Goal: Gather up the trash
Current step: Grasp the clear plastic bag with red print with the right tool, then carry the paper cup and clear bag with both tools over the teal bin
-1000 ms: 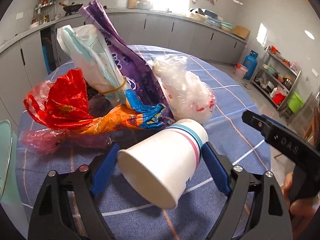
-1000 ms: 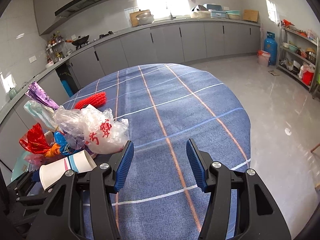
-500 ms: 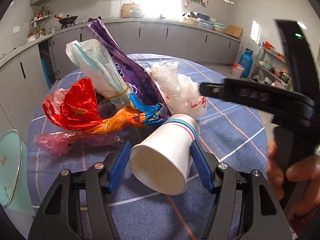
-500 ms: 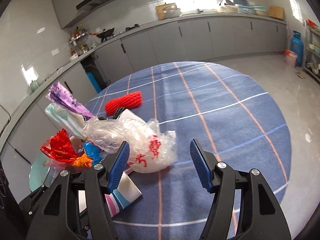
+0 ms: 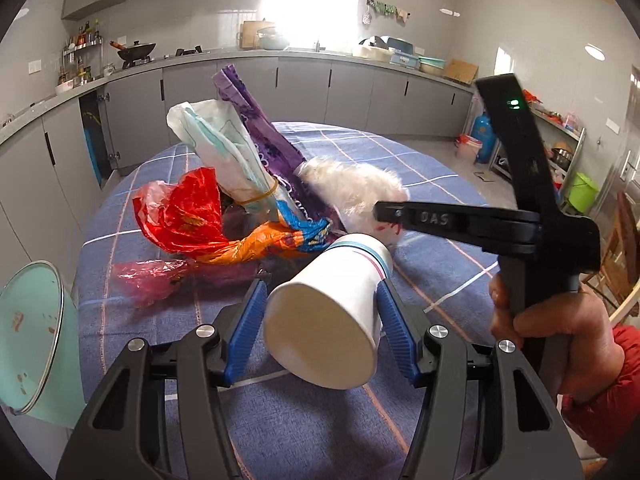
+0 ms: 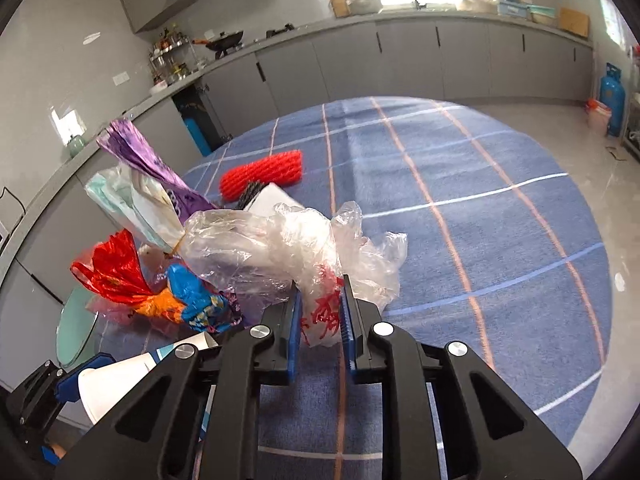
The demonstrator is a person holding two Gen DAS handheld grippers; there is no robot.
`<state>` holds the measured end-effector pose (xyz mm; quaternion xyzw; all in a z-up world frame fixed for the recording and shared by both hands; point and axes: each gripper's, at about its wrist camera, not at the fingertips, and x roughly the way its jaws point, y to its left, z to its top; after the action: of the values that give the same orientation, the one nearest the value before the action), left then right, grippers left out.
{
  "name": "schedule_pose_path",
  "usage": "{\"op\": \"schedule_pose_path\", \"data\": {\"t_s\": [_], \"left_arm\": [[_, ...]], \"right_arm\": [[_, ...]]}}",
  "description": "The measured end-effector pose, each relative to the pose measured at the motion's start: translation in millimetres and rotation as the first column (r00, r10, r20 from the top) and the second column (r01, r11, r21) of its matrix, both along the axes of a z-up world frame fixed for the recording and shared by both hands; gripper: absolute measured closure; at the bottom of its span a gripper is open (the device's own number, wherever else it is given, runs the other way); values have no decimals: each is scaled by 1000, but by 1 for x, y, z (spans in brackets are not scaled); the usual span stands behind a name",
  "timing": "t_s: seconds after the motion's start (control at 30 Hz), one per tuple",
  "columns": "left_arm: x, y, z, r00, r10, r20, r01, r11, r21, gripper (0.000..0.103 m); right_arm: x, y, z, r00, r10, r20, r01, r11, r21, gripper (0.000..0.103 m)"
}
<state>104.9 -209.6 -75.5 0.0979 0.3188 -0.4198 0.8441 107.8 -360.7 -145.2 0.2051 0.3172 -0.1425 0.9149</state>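
Observation:
A white paper cup with pink and blue rim stripes lies on its side between the blue pads of my left gripper. Its jaws are closing and press on the cup's sides. My right gripper is closing too, and its pads pinch a crumpled clear plastic bag with red print. In the left wrist view the right gripper reaches in from the right to that bag. The cup also shows at the lower left of the right wrist view.
A trash pile lies behind the cup: red bag, purple wrapper, white-teal package, orange-blue wrapper, pink film. A red foam net lies farther back on the blue checked tablecloth. A teal bin stands left.
My right gripper swung left to the clear bag and closed on it. My left gripper's pads closed in on the cup and raised it a little.

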Motion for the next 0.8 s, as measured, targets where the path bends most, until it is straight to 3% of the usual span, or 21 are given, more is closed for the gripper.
{"op": "schedule_pose_path", "data": {"t_s": [0.2,0.33,0.63,0.8], "left_arm": [[-14,11,17,998,-39,42,41,998,-44,46],[-14,24,33,998,-19,64,25,996,-86,46],[-1,86,67,977,182,110,-161,972,-171,46],[13,132,76,938,326,117,-300,934,-195,45]], "right_arm": [[-36,-2,32,989,-97,107,105,992,-66,85],[-42,0,41,987,-109,122,118,990,-71,85],[-21,44,58,988,-7,153,23,994,-107,85],[1,89,66,982,98,162,-75,987,-140,85]]}}
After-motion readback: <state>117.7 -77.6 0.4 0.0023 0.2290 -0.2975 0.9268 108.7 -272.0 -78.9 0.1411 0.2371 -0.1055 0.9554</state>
